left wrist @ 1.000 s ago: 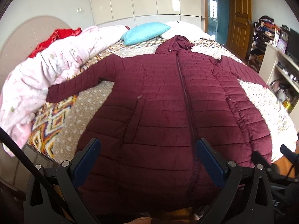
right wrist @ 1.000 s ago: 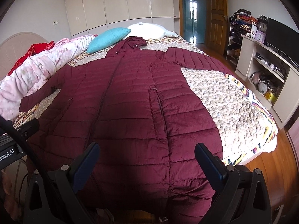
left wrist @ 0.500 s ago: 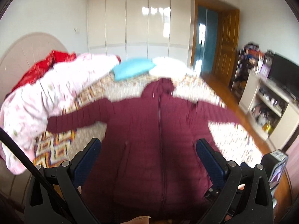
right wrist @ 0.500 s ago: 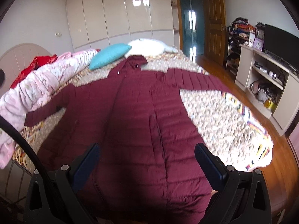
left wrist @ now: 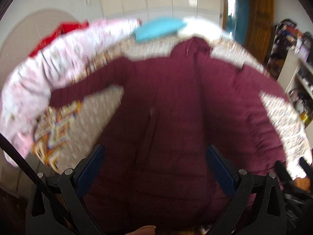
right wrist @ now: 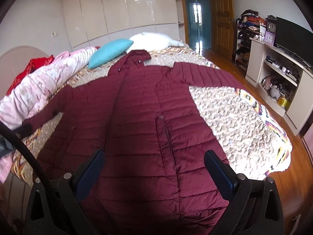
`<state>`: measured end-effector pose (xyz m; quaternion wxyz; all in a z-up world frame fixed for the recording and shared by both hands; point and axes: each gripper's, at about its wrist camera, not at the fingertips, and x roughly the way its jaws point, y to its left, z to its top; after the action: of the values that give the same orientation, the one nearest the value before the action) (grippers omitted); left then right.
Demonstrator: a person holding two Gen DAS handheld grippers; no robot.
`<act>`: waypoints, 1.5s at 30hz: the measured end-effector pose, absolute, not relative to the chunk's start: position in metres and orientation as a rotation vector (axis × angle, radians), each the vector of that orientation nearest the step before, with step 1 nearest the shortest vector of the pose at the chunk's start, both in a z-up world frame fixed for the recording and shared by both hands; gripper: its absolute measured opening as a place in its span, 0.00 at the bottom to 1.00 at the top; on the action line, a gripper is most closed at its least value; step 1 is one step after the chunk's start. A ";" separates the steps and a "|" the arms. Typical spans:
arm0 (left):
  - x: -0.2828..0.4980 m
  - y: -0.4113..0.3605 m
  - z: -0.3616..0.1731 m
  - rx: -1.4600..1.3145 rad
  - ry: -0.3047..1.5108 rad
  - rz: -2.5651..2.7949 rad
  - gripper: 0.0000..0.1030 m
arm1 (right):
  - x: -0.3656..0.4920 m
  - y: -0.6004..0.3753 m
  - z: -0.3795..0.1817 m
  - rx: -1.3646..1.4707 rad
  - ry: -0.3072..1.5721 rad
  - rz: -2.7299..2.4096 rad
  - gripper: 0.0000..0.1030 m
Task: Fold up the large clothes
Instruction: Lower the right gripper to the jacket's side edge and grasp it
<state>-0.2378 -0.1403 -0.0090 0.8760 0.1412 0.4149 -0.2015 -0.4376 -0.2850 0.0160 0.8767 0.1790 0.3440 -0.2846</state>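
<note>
A long maroon quilted hooded coat (right wrist: 144, 121) lies flat and zipped on the bed, hood at the far end, both sleeves spread out. It also fills the blurred left wrist view (left wrist: 176, 117). My left gripper (left wrist: 155, 158) is open and empty above the coat's hem. My right gripper (right wrist: 154, 162) is open and empty above the lower right panel, near the pocket zip. Neither touches the coat.
The bed (right wrist: 234, 117) has a patterned cover. A pink rolled quilt (right wrist: 39, 90) lies along its left side, with a teal pillow (right wrist: 109, 52) and white pillow (right wrist: 152, 40) at the head. A TV shelf (right wrist: 277, 74) stands to the right across wooden floor.
Both grippers pulled back and up from the hem, then tilted down again. The left view is now motion-blurred. The coat has not moved.
</note>
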 end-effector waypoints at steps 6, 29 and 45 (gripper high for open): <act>-0.229 -0.149 -0.085 0.351 1.002 -0.402 0.99 | -0.426 -0.284 -0.016 0.333 0.790 -0.593 1.00; -0.215 -0.145 -0.129 0.239 1.147 -0.365 1.00 | -0.401 -0.309 -0.066 0.428 0.926 -0.554 1.00; -0.217 -0.149 -0.128 0.289 1.091 -0.391 1.00 | -0.382 -0.306 -0.071 0.385 0.986 -0.579 1.00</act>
<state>-0.2173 -0.1487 -0.1278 0.8270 0.1359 0.5135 -0.1840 -0.3815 -0.3062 -0.0712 0.8236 0.1809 0.4635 -0.2723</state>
